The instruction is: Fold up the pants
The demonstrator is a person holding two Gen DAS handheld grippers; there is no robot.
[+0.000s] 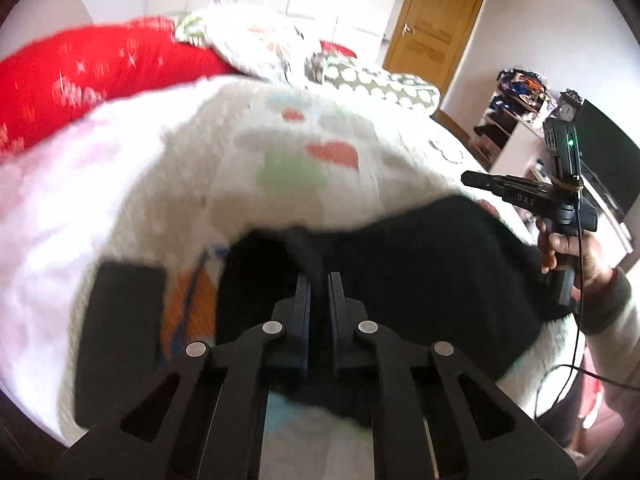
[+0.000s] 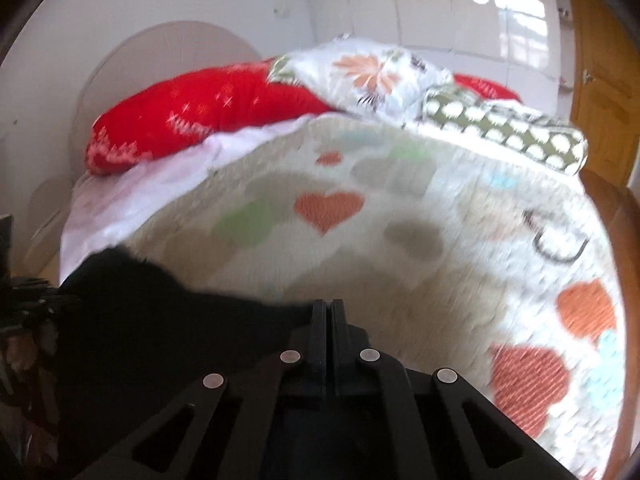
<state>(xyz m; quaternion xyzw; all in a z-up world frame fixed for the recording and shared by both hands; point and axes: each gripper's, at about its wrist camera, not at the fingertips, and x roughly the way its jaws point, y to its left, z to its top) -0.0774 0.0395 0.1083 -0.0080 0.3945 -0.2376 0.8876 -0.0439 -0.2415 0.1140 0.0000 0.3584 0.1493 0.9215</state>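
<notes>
The black pants [image 1: 420,264] lie on a white bed blanket with hearts [image 1: 288,168]. My left gripper [image 1: 319,278] is nearly shut on a raised fold of the pants at their left end. In the left wrist view my right gripper [image 1: 466,178] is held in a hand above the pants' right end, its jaws together and apart from the cloth. In the right wrist view my right gripper [image 2: 329,305] is shut and empty, with the pants [image 2: 160,320] to its left over the blanket [image 2: 400,240].
A black flat phone-like object [image 1: 120,336] lies on the blanket left of the pants. Red pillows [image 2: 208,116], a floral pillow [image 2: 372,76] and a dotted pillow [image 2: 508,132] sit at the head. A wooden door [image 1: 436,28] and shelves [image 1: 516,108] stand to the right.
</notes>
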